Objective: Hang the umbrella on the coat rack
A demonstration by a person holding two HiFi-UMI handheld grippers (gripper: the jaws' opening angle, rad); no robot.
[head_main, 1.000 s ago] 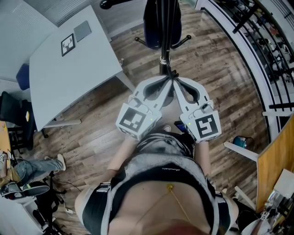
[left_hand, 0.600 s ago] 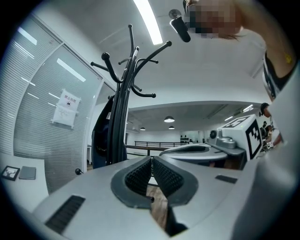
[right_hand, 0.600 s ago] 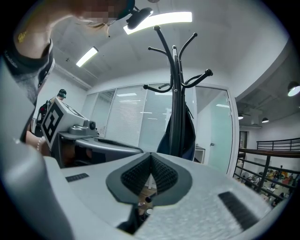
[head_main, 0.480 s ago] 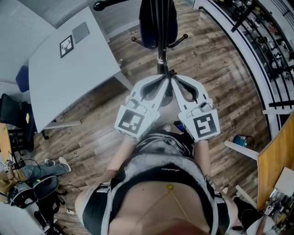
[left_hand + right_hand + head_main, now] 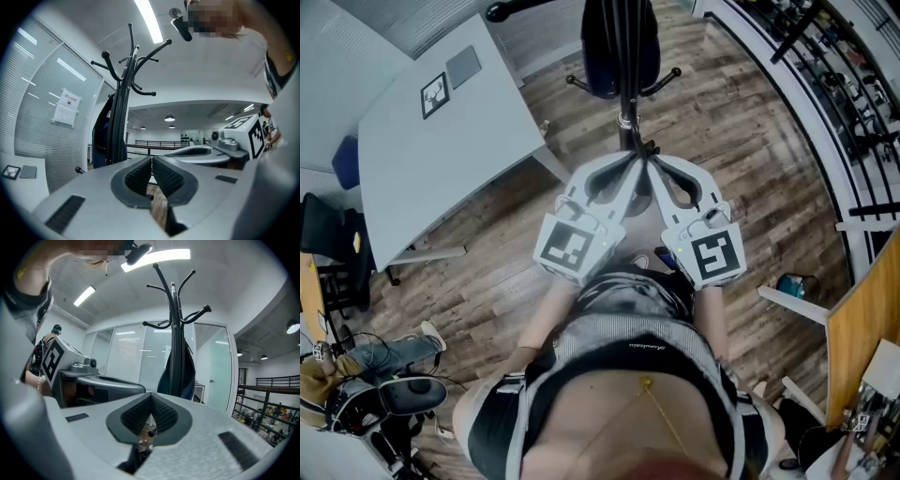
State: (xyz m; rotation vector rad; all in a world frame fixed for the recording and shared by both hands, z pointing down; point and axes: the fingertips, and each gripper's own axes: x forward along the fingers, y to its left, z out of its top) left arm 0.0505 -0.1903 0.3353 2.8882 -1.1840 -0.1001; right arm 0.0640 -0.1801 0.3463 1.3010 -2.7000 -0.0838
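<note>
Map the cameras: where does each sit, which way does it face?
Head view: on the person's head, facing steeply down; torso, forearms, left gripper and right gripper show.
Left gripper view: rides the left gripper, faces the coat rack; closed jaws show.
Right gripper view: rides the right gripper, faces it too; closed jaws show.
Shared: coat rack with umbrella on it.

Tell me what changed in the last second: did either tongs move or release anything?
Only the bystander at lower left shifted. The left tongs and right tongs stay shut and empty, side by side before the coat rack; the umbrella still hangs on it.
</note>
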